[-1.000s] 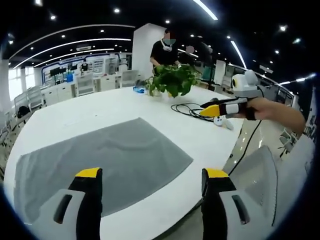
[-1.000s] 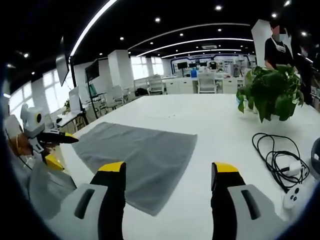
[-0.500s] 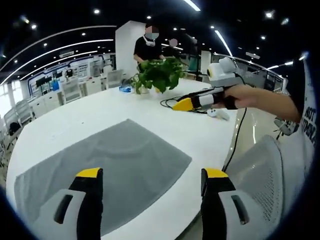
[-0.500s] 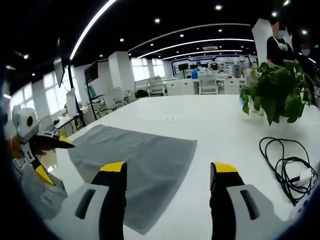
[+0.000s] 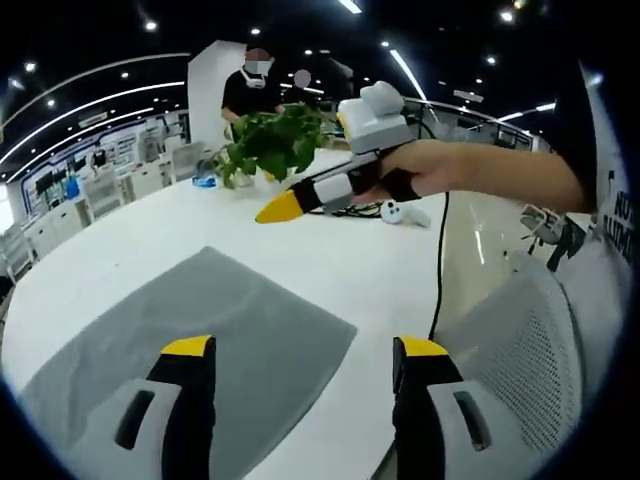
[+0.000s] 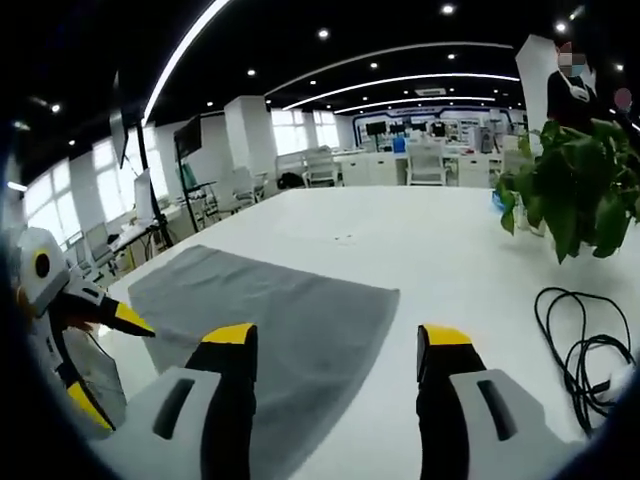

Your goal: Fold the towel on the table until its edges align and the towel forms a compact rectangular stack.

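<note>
While the grey towel [image 5: 190, 330] lies flat and unfolded on the table [image 6: 420, 230], both grippers [image 5: 300, 350] [image 6: 335, 335] hover with jaws wide apart and empty; next, each should likely grasp a near corner.

- Dark short sleeve [image 5: 612, 215] of the person holding the grippers, at the right edge of the left gripper view: pale capital letters, cut off by the edge. The fragment reads roughly "NOT" above "AUTOM"; the reading is uncertain.
- Right gripper view: nothing legible. The distant wall screens [image 6: 437, 126] are too small and blurred to read.
</note>
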